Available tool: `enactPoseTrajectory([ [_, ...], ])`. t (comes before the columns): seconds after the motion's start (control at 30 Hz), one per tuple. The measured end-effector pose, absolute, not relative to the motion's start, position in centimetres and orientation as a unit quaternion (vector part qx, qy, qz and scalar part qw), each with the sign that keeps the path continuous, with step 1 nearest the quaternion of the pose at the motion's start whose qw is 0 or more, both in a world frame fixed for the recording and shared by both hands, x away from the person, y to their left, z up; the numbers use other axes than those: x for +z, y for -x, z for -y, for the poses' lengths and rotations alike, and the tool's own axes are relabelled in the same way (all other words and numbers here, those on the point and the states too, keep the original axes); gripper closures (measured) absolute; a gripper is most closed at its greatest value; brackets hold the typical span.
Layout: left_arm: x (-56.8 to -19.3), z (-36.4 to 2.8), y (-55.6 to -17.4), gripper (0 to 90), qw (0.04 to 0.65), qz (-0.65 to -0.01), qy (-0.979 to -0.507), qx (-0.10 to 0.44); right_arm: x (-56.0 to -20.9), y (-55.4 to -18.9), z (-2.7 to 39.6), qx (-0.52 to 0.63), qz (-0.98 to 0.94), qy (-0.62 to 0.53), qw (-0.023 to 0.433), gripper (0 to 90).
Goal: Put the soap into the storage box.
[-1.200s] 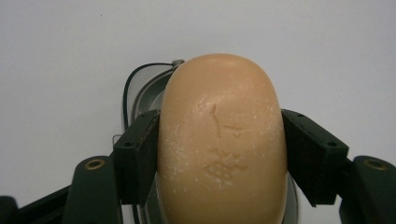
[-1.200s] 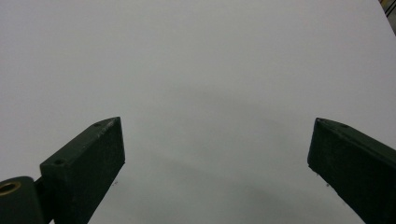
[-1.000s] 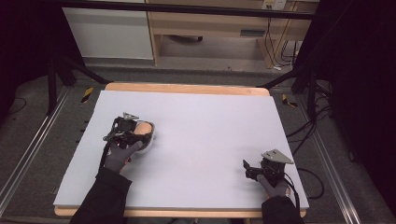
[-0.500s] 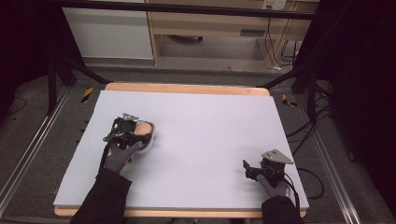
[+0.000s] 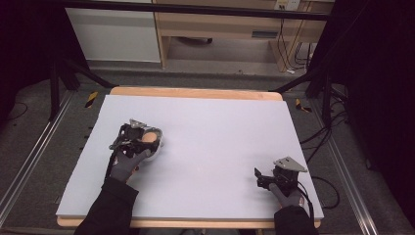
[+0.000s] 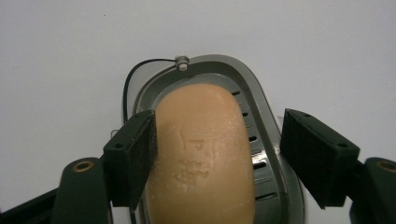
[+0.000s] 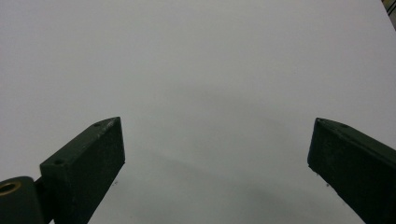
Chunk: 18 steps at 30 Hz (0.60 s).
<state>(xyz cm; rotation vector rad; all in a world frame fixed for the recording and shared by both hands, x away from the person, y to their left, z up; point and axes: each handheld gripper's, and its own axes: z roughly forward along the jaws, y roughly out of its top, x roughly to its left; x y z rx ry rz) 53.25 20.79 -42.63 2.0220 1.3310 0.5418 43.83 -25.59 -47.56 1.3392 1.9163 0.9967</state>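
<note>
— Where are you in the job?
— Your left gripper point(image 6: 217, 158) straddles the soap point(image 6: 203, 154) in its grey slotted dish point(image 6: 266, 154), at the table's point(image 5: 220, 127) nine o'clock. Jaws are wide; only one touches. Close next, I'd say.
— And the soap?
— Tan, rounded, stamped, slippery-looking. Your right gripper point(image 7: 217, 172) gapes empty at five o'clock.

Pale table point(image 5: 220, 127), soap dish point(image 6: 261, 112) on it

In my left gripper view, the soap point(image 6: 203, 154) runs off the bottom edge and hides much of the dish point(image 6: 261, 140) beneath it.
</note>
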Motion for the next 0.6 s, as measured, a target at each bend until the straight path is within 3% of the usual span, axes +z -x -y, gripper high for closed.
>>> enactPoseTrajectory([
  [0.6, -40.8, -20.4, -49.9, 26.7, 0.394, -0.460, -0.766, 0.214, -47.5, -43.9, 25.7, 0.375, -0.718, -0.509, 0.291, 4.2],
])
